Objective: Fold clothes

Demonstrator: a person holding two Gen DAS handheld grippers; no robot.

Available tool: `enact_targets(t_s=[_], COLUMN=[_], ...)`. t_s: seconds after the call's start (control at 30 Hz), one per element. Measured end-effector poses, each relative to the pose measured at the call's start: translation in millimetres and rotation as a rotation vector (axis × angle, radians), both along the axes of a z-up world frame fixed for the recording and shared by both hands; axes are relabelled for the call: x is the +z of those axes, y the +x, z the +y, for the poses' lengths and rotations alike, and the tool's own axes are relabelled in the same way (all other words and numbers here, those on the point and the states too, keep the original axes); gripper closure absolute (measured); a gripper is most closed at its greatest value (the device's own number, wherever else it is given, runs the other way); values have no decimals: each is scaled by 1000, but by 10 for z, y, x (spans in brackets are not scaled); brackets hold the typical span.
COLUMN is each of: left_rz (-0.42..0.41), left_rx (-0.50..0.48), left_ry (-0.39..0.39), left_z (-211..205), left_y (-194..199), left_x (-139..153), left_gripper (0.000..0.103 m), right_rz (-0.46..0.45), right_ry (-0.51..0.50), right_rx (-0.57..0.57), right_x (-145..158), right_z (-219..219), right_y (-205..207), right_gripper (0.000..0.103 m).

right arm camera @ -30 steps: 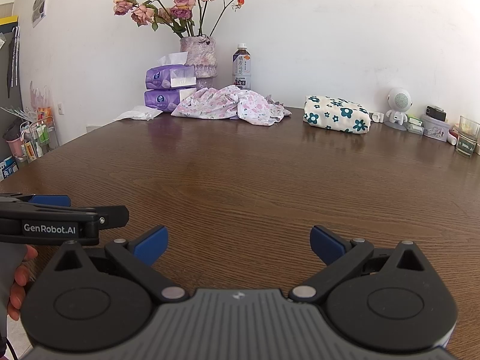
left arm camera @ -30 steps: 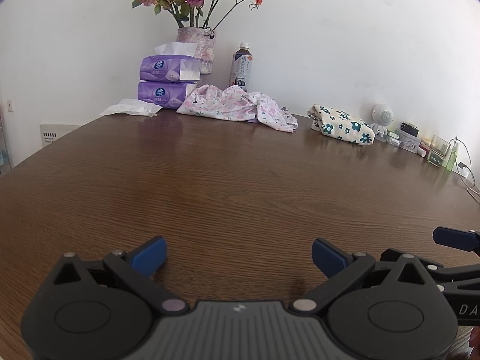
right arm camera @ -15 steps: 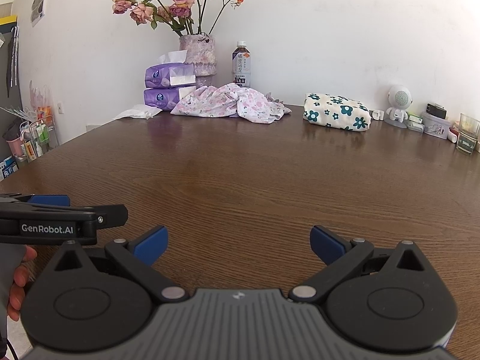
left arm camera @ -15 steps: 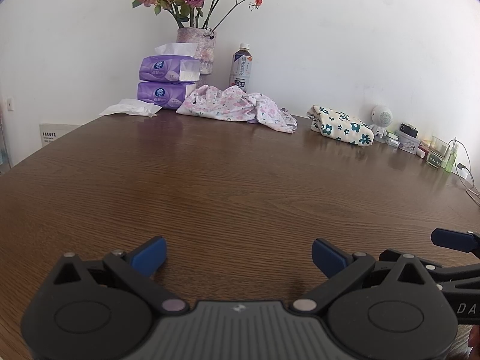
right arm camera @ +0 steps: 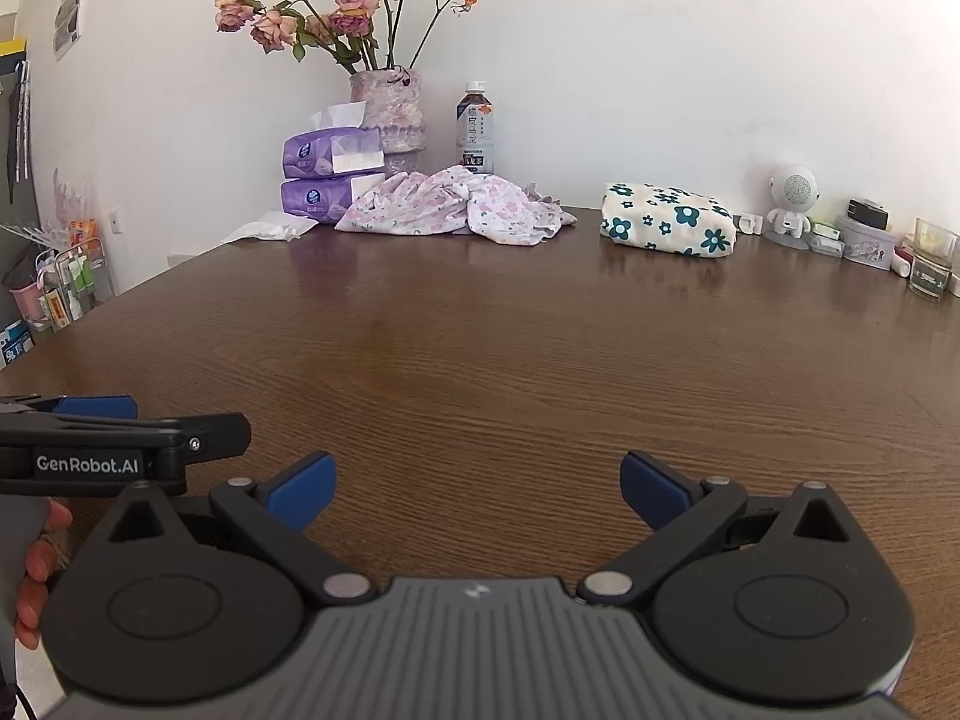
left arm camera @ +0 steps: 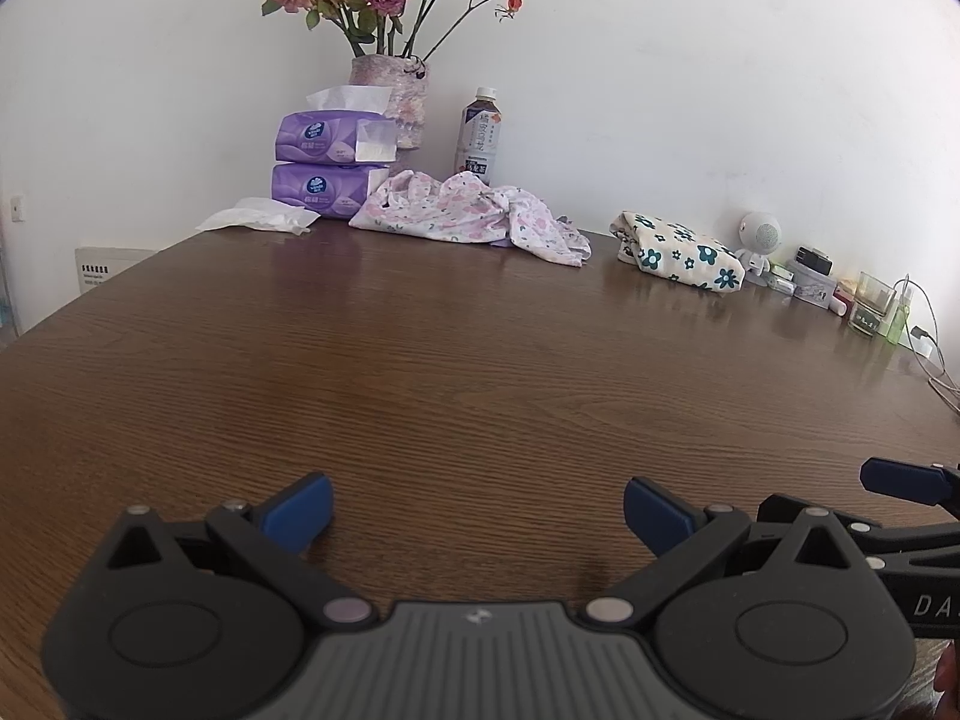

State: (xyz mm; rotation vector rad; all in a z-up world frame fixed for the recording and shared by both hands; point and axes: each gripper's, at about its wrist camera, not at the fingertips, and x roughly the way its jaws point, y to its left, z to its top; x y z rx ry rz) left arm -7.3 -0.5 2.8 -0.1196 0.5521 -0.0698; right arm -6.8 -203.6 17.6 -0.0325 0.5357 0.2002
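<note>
A crumpled pink floral garment (left arm camera: 468,213) (right arm camera: 456,204) lies at the far edge of the brown wooden table (left arm camera: 456,372) (right arm camera: 510,360). To its right sits a folded cream cloth with teal flowers (left arm camera: 678,249) (right arm camera: 666,219). My left gripper (left arm camera: 477,510) is open and empty, low over the near part of the table. My right gripper (right arm camera: 477,486) is open too, with nothing between its blue pads. Both are far from the clothes. The left gripper's side (right arm camera: 120,450) shows at the left of the right wrist view, held by a hand (right arm camera: 36,570).
Against the wall stand two purple tissue packs (left arm camera: 330,171), a vase of dried roses (left arm camera: 390,96), a drink bottle (left arm camera: 479,135), a loose tissue (left arm camera: 258,219), a small white robot figure (left arm camera: 759,240), and jars, a glass and cables (left arm camera: 870,306) at the right.
</note>
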Motion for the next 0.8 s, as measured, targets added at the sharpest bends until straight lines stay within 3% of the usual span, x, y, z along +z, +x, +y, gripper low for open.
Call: enact_targets(t_s=[0.4, 0.8], left_rz=[16, -52], left_rx=[-23, 2], left_ry=[-53, -55], left_z=[78, 184], left_y=[80, 290], left_x=[129, 554], left_gripper=[0, 0], right_rz=[19, -52], right_ry=[22, -21], right_rx=[7, 23], right_x=[42, 432], right_z=[-9, 102], right_y=[74, 285], right_gripper=[0, 0])
